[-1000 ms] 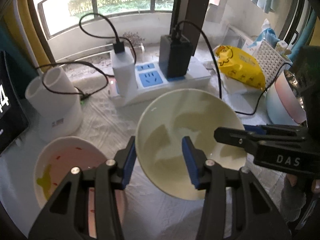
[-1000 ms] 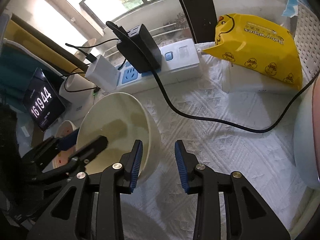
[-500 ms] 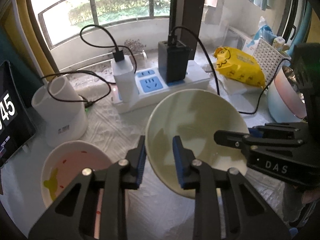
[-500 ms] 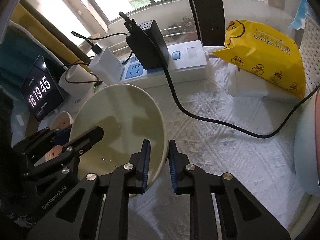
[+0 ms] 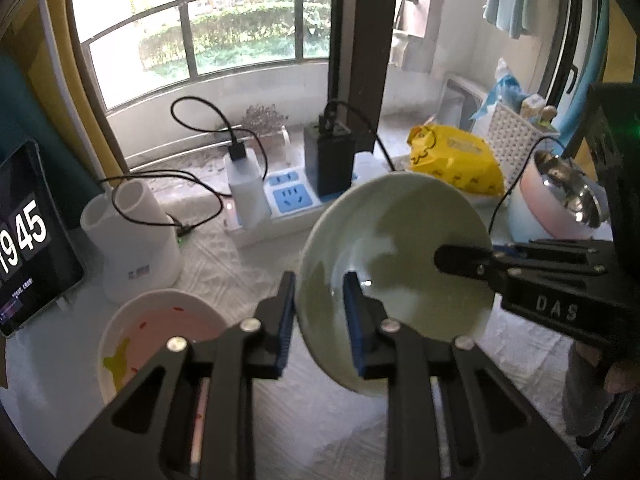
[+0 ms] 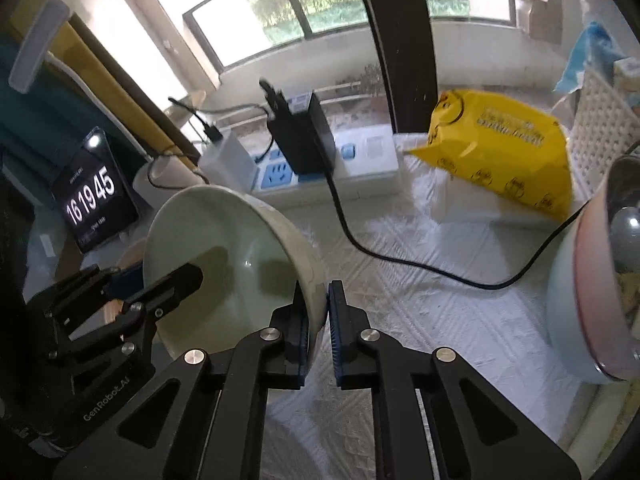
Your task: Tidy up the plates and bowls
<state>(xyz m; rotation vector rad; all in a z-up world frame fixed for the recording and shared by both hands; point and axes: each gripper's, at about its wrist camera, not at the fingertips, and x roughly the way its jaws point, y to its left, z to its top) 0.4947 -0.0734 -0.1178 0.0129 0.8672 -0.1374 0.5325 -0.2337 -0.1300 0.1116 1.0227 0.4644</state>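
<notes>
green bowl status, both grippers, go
Left gripper and right gripper just closed on opposite rims of green bowl. Bowl tilted. Pink dish beside it; black cable across the cloth.

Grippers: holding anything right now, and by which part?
Both grip the pale green bowl by its rim: left gripper on the near-left edge, right gripper on the opposite edge.

Crowded tabletop with little free room around the two grippers.
Bare white cloth lies open right of the right gripper; ahead, a white power strip and trailing black cable block passage, a pink-rimmed metal bowl farther right.
</notes>
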